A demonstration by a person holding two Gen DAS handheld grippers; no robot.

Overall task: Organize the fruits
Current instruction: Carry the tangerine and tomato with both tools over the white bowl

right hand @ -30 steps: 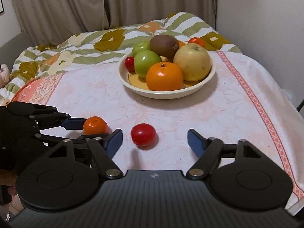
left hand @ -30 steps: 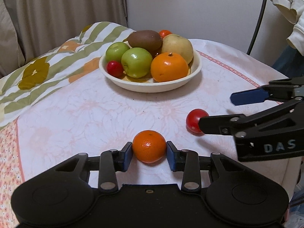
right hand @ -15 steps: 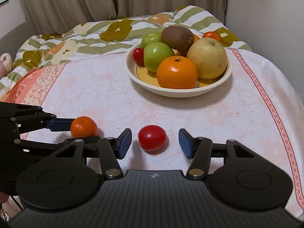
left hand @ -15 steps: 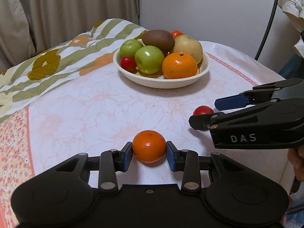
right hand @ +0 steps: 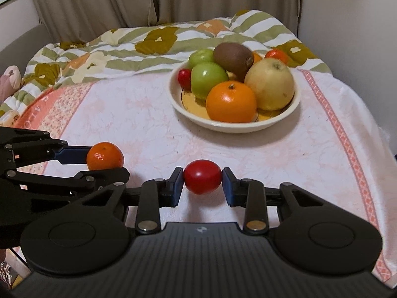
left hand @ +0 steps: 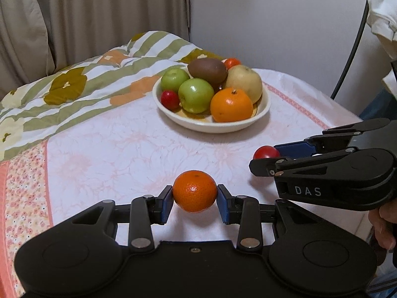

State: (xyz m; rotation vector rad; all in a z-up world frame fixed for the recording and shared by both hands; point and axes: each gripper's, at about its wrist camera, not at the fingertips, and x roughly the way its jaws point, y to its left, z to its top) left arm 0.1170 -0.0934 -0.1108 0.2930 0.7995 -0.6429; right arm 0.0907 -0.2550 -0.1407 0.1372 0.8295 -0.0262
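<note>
Grip state, both tools: each is closed on one small fruit. Left gripper (left hand: 194,200) has its blue pads pressed against either side of a small mandarin (left hand: 194,190); its jaws stand only as far apart as the fruit is wide. From the right wrist view the same mandarin (right hand: 105,156) sits between the left tool's fingers with the table surface visible beneath it, so it appears slightly clear of the cloth, though this cannot be confirmed.

Right gripper (right hand: 202,186) has closed down onto a red cherry tomato (right hand: 202,176); both pads touch the tomato's sides with no gap visible. From the left wrist view the tomato (left hand: 266,152) is half hidden behind the near finger of the right tool. Whether it rests on the cloth or is lifted cannot be told.

The two held fruits lie near each other at the near edge of the table, the mandarin to the left of the tomato.

A cream bowl (right hand: 238,127) stands well beyond both grippers on the pink floral tablecloth (right hand: 139,114). It holds a large orange (right hand: 230,101), two green apples, a pale yellow apple (right hand: 270,84), a kiwi (right hand: 233,57), a second small red fruit and another small orange fruit at the back.

A person's hand (left hand: 383,226) holds the right tool's handle.
</note>
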